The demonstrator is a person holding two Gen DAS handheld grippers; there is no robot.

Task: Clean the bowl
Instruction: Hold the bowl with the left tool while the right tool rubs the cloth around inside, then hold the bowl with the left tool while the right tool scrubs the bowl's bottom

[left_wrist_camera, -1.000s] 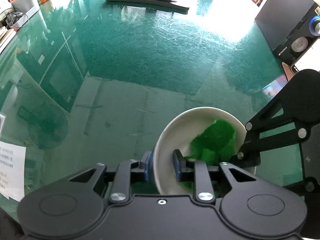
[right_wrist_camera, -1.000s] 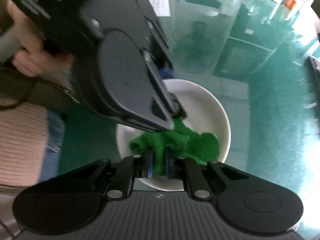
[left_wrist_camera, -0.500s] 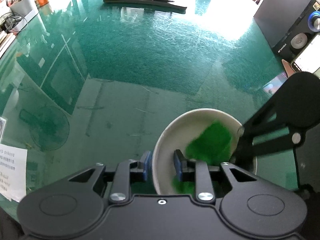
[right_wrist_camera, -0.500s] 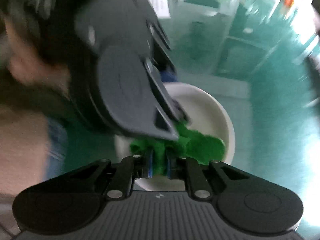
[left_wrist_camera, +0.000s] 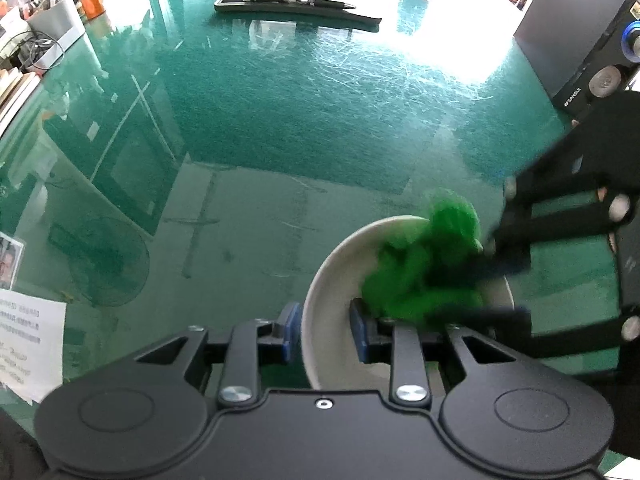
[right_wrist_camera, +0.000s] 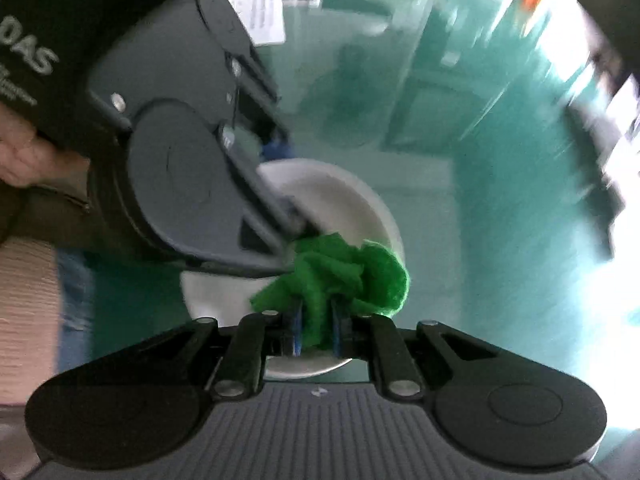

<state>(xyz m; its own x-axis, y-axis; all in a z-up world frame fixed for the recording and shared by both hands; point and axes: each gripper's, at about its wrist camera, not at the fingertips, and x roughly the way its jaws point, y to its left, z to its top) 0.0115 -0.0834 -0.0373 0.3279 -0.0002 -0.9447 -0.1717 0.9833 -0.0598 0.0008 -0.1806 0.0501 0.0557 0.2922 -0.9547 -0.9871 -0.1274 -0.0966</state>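
Note:
A white bowl [left_wrist_camera: 332,280] stands on the green glass table. My left gripper [left_wrist_camera: 325,330] is shut on the bowl's near rim, one finger outside, one inside. My right gripper [right_wrist_camera: 314,330] is shut on a crumpled green cloth [right_wrist_camera: 344,276] and holds it at the bowl's [right_wrist_camera: 344,204] rim. In the left wrist view the cloth [left_wrist_camera: 424,268] fills the bowl's right side and rises over the far rim, with the right gripper [left_wrist_camera: 496,280] reaching in from the right, blurred. In the right wrist view the left gripper [right_wrist_camera: 292,220] covers the bowl's left part.
A black folder with pens [left_wrist_camera: 292,4] lies at the table's far side. A dark speaker [left_wrist_camera: 576,52] stands at the far right. A printed sheet [left_wrist_camera: 28,344] lies at the left near edge. Desk clutter [left_wrist_camera: 44,28] sits far left.
The right gripper has swept the green cloth from the bowl's floor up toward the far right rim. The left gripper keeps its hold on the bowl, which has barely moved.

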